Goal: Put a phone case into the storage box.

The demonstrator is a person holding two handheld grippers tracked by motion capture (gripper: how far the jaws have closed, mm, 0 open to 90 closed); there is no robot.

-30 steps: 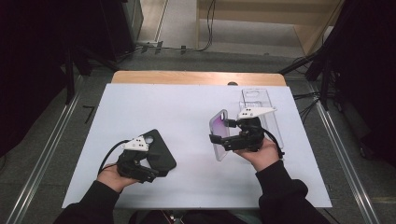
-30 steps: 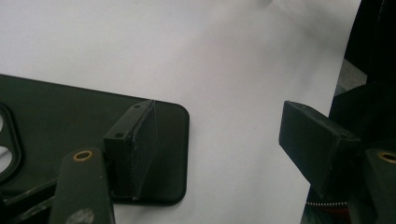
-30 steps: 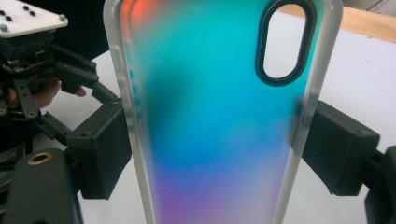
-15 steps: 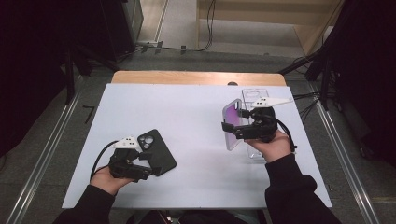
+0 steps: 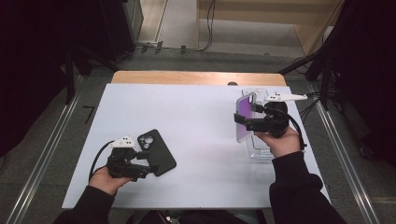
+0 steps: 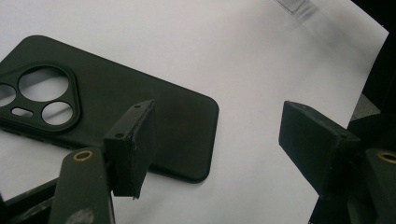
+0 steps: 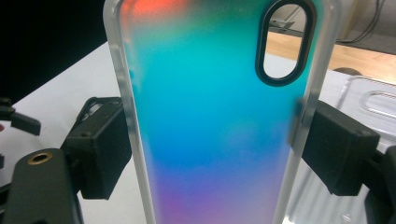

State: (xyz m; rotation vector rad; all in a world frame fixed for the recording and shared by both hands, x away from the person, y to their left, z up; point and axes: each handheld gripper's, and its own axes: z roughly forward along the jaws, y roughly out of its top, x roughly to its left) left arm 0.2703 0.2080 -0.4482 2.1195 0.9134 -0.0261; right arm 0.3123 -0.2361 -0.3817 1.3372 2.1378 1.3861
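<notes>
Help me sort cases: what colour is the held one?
Iridescent case: teal fading to purple, clearest in right gripper view.

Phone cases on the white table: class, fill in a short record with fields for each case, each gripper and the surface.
Iridescent case: upright, clamped across its sides
Right gripper: shut on the iridescent case, above a clear case
Black case: flat on the table, camera cut-outs up
Left gripper: jaws open over the black case's corner, not pressing it
Table: white sheet
</notes>
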